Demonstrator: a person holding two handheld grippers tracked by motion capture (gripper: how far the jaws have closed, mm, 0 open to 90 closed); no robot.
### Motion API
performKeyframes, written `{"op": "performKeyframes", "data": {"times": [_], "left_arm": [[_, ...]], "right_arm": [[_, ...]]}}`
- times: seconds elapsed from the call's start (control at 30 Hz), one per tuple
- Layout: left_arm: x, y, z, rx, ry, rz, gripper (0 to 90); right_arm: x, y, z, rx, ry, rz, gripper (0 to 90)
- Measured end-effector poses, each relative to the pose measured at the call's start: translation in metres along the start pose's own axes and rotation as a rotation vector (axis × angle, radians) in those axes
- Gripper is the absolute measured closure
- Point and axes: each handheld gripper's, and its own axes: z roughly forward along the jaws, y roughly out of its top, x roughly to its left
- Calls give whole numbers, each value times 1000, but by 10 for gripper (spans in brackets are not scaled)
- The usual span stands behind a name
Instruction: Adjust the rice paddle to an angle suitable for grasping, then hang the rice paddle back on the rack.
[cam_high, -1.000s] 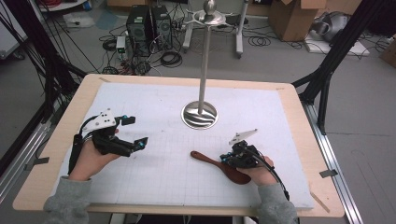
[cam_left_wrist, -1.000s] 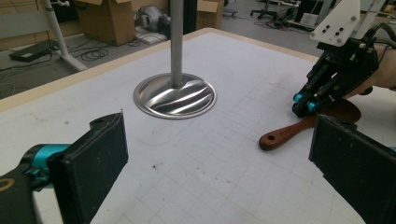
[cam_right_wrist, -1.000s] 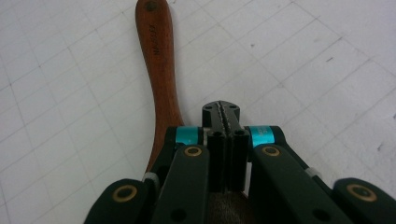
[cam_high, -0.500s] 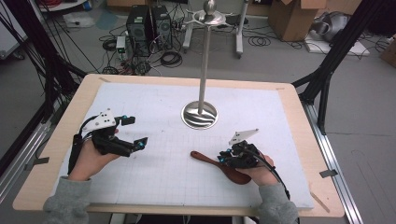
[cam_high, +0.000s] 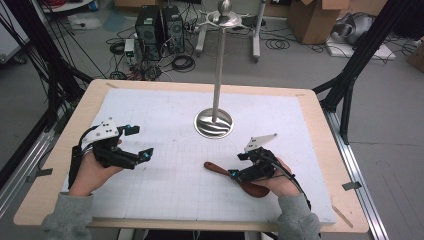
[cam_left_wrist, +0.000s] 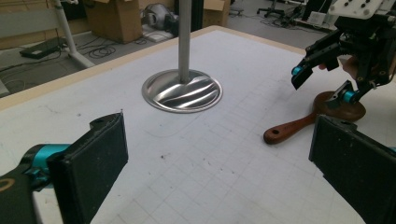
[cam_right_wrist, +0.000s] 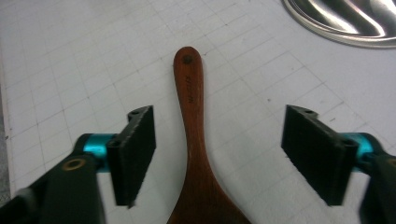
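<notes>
A white gridded mat covers the table. On it the metal stand serves as landmark. Nearer the person than the stand's base, the wooden spoon lies flat between the right gripper, whose jaws have just been opening and stand clear of it. Well left of the stand, the left gripper is spread wide around nothing.

Wooden spoon's bowl past the right gripper view's bottom edge.

A white gridded mat covers a wooden table. The right gripper, jaws just opened, sits over a brown wooden spoon. The left gripper rests apart, jaws spread. A metal stand rises between them.
</notes>
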Motion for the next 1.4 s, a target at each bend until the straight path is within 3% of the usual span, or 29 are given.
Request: {"op": "performKeyframes", "data": {"times": [0.17, 0.33, 0.57, 0.7, 0.93, 1.4], "left_arm": [[-1, -2, -5, 7, 11, -2, 50], [0, -5, -13, 7, 29, -5, 49], [5, -9, -26, -5, 60, -23, 49], [9, -13, -29, 4, 76, -35, 50], [6, -13, -32, 2, 76, -29, 50], [5, -13, -31, 1, 73, -30, 50]], "right_arm": [[0, 2, 5, 29, 46, -29, 150], [-2, 6, 10, 71, 41, -24, 130], [-2, 11, 12, 107, 72, -62, 145], [-2, 15, 16, 131, 67, -79, 146], [-2, 14, 24, 185, 59, -83, 147], [-5, 12, 26, 218, 74, -103, 235]]}}
